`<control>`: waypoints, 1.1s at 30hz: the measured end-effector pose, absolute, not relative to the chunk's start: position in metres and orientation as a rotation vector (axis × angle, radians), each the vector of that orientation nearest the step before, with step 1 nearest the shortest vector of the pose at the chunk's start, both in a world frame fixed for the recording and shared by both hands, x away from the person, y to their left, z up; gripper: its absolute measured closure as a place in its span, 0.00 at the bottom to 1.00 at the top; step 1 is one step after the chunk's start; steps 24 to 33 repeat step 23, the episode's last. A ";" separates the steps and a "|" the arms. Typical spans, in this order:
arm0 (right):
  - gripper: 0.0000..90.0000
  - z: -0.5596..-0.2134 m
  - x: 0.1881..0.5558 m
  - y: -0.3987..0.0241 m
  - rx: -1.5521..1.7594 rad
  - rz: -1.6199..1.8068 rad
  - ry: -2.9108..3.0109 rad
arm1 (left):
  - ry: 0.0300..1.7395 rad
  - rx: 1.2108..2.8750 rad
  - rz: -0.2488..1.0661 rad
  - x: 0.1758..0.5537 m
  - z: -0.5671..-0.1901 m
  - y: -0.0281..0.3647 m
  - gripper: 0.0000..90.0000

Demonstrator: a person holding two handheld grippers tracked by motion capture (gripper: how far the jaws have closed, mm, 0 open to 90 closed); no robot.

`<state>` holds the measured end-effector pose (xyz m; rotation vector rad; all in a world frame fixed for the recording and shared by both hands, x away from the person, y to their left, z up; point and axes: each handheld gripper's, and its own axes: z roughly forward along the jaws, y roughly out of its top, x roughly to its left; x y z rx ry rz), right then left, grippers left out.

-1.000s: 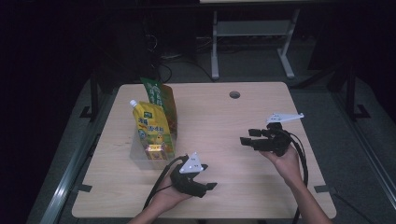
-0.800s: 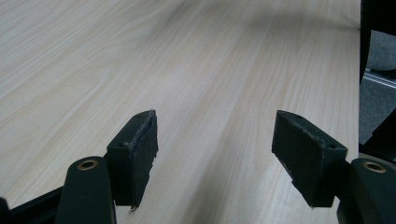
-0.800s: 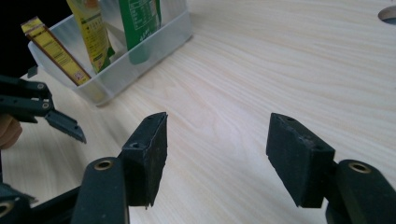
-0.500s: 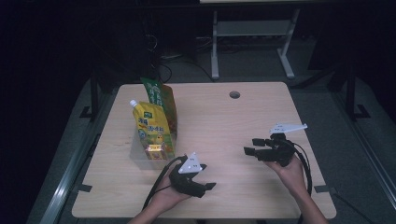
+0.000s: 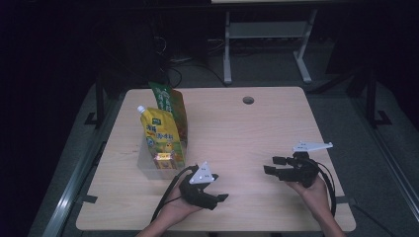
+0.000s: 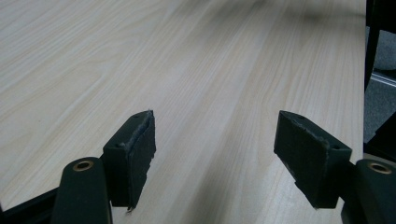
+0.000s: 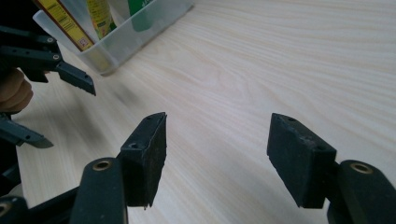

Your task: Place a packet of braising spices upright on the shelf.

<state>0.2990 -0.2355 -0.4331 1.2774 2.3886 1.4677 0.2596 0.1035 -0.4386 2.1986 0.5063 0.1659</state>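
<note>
We see the yellow pouch (image 5: 162,138) in its clear bin (image 5: 148,165) just beyond our left tool (image 5: 221,198); both tools gape wide, nothing between them, the right tool (image 5: 272,165) well apart

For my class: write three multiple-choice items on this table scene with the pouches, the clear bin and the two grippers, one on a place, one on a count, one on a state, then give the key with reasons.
1. Where do the pouches stand?
A. In the clear bin at the table's left
B. Beside the table's round hole
C. On the floor

2. How many pouches are in the bin?
A. One
B. Two
C. Four

3. How does the right gripper stand?
A. Shut on a pouch
B. Open over bare wood
C. Shut on the bin

Key: 1 A, the yellow pouch and green pouch rise from the bin; 2 B, one yellow, one green; 3 B, its jaws stand apart with only the table between them.
</note>
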 end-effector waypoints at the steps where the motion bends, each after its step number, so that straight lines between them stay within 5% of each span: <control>1: 0.40 -0.434 0.297 -0.236 1.279 1.466 2.390 | 0.501 2.205 0.167 0.260 -0.439 0.104 0.32; 33: 0.34 -0.440 0.268 -0.235 1.262 1.469 2.388 | 0.522 2.199 0.156 0.256 -0.443 0.107 0.26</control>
